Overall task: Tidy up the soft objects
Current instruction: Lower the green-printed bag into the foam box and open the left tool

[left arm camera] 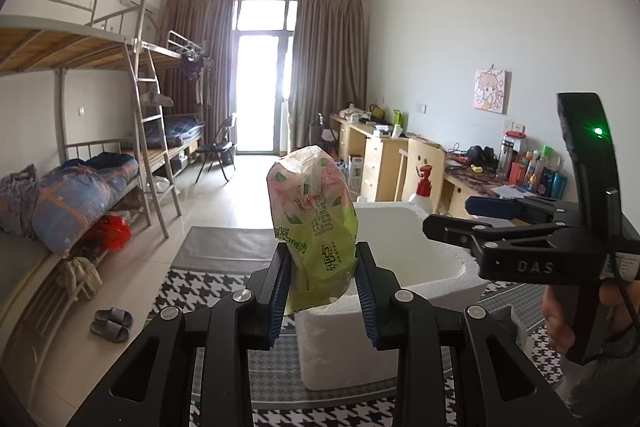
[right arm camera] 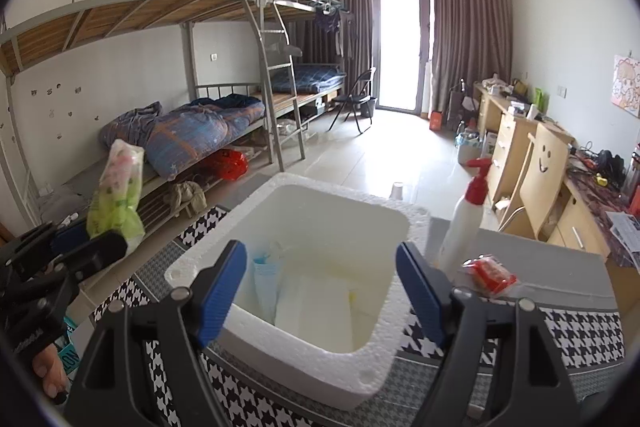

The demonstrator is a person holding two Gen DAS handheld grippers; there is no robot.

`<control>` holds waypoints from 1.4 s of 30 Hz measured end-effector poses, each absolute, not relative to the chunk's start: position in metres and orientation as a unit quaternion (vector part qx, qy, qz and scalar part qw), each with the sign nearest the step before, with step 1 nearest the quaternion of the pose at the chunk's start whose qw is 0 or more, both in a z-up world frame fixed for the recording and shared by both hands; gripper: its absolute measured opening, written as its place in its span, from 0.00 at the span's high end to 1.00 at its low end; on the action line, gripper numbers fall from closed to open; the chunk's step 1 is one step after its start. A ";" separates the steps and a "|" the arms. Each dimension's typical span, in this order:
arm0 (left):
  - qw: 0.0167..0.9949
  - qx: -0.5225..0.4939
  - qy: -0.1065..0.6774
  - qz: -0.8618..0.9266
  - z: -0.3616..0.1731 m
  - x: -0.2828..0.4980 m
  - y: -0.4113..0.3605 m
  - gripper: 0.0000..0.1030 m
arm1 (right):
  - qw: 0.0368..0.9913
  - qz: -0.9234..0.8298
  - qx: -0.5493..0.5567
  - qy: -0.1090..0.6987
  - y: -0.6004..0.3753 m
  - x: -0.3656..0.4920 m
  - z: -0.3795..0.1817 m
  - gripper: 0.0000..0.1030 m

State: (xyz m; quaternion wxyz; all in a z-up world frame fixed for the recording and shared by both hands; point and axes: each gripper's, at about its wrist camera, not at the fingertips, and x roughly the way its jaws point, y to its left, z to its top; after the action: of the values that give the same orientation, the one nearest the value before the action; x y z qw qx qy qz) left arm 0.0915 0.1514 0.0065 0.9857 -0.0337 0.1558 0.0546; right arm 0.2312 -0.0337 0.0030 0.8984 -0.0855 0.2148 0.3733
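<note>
green and pink tissue pack (left arm camera: 312, 223) upright, lower part clamped between the blue pads of the left hand-held gripper (left arm camera: 322, 283), held in the air above the near-left side of the white foam box (left arm camera: 400, 267); in the right wrist view the same pack (right arm camera: 118, 187) sits left of the box (right arm camera: 304, 331), well apart from it. right hand-held gripper (right arm camera: 322, 291) jaws wide apart, nothing between the pads, poised over the open box. inside the box: a light blue soft pack (right arm camera: 266, 279) against the left wall, pale flat items beside it. box rests on a houndstooth mat (right arm camera: 580, 335). just right of box: white bottle with red pump (right arm camera: 464, 223), upright, and a small red packet (right arm camera: 490, 273) lying flat.
</note>
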 end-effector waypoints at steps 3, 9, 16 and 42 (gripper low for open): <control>0.986 -0.030 0.153 0.051 0.008 0.096 0.148 0.68 | 0.901 0.371 -0.081 0.211 -0.042 0.230 0.003 0.21; 0.986 -0.028 0.158 0.038 0.010 0.108 0.139 0.68 | 0.907 0.359 -0.069 0.207 -0.058 0.227 0.002 0.21; 0.985 -0.028 0.166 0.023 0.010 0.116 0.133 0.68 | 0.914 0.345 -0.063 0.205 -0.073 0.228 0.001 0.21; 0.984 -0.015 0.178 -0.005 0.015 0.137 0.115 0.67 | 0.930 0.307 -0.053 0.198 -0.113 0.229 -0.008 0.09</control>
State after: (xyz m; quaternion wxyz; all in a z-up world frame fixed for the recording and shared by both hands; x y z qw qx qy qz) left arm 0.1368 0.1155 0.0146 0.9840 -0.0148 0.1775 -0.0046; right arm 0.2291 -0.1131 -0.0085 0.9296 -0.0531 0.1978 0.3065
